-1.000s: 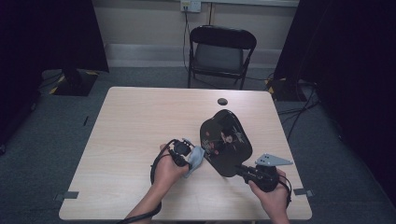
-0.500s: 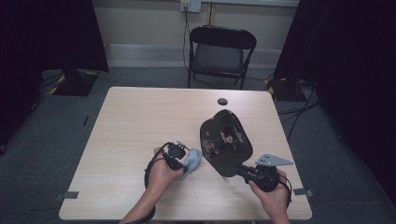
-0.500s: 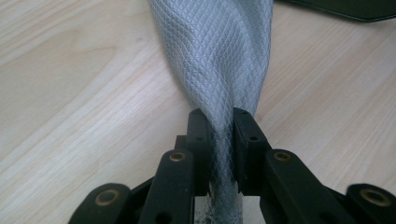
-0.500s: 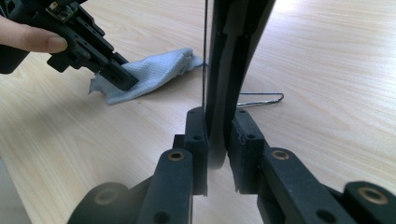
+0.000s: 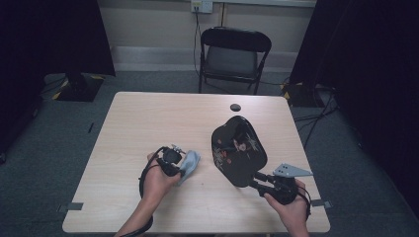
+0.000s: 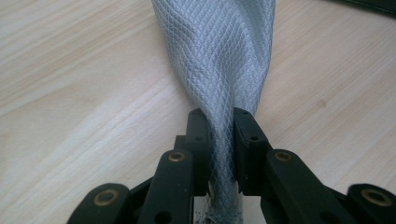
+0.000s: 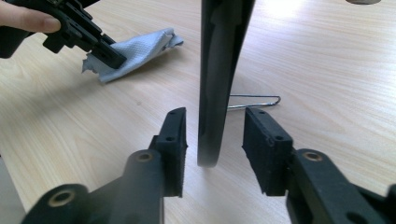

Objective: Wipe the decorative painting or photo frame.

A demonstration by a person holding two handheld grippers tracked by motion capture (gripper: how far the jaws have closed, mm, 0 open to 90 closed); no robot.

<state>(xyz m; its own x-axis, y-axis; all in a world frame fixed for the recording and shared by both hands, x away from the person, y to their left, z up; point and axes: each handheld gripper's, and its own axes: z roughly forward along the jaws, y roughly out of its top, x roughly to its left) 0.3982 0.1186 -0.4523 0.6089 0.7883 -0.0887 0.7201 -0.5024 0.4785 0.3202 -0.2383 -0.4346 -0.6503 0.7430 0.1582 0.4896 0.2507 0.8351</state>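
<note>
- Plate status: black, oval, propped steeply on a thin wire stand at the right half of the table, its lower rim between my right fingers.
- Right fingers have just been opening; the rim sits in the gap with daylight on both sides, so released, nothing gripped there now.
- Left fingers are clenched on the grey cloth, whose free end lies on the table left of the plate, near it but apart.
- Risk 1: plate is on its own now. If the stand isn't seated square, it slides or tips off (likely toward me, judging by the lean).
- Risk 2: backing the right hand out crooked. Either pad could clip the rim and nudge plate and stand together; the gap is not generous.
- Risk 3: wiping with the cloth while nobody braces the plate. Any push on the face goes straight into that light wire, which I'd expect to skate on the smooth wood.
- Risk 4: cloth is pinched by a narrow bunch only, so a hard drag may pull it out of the left fingers.
- Can't tell from here how well the stand hooks the rim.
</note>
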